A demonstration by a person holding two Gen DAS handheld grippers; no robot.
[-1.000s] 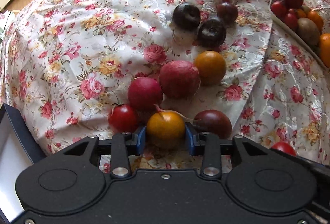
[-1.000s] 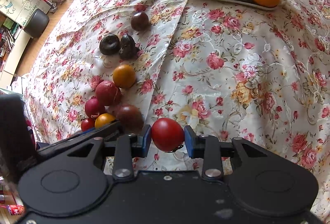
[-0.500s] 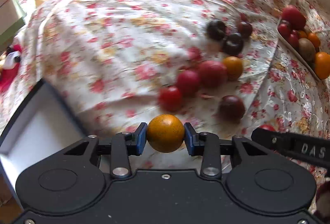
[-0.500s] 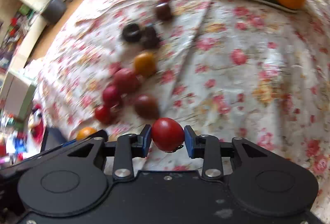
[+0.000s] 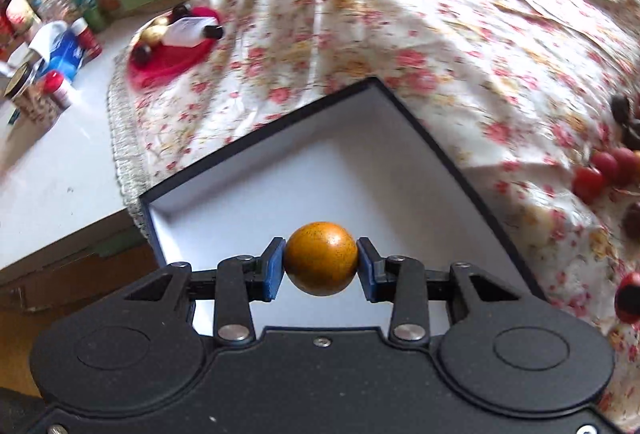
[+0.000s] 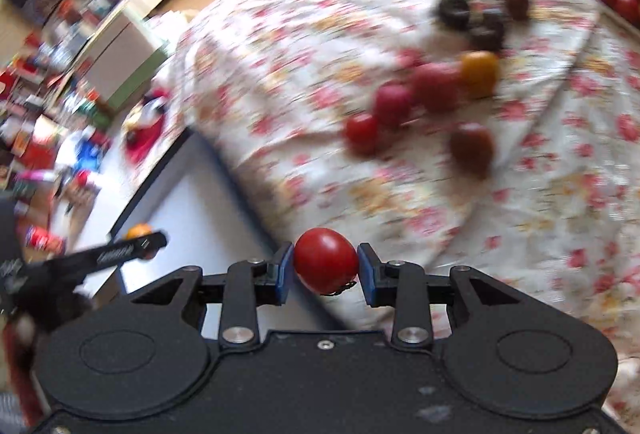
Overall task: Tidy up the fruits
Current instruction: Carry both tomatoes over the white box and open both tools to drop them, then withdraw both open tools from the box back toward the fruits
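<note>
- Carrying the speckled orange fruit (image 5: 321,259) clamped in our left claw (image 5: 320,270), we are now hanging over the white-lined box (image 5: 420,138); a second ago this claw was down among the loose fruit on the floral cloth (image 5: 460,46), so the pick is done and the drop looks to be next.
- Looking at the box floor, we are seeing it bare beneath the fruit, so this one would be the first in.
- Swinging the right claw (image 6: 325,268) the same way, we are keeping it clamped on the red tomato (image 6: 326,259), which now sits above the box's dark edge (image 6: 160,170) rather than over open cloth.
- Leaving behind the remaining fruit (image 6: 432,102) farther right on the cloth, we are judging that several more trips are needed.
</note>
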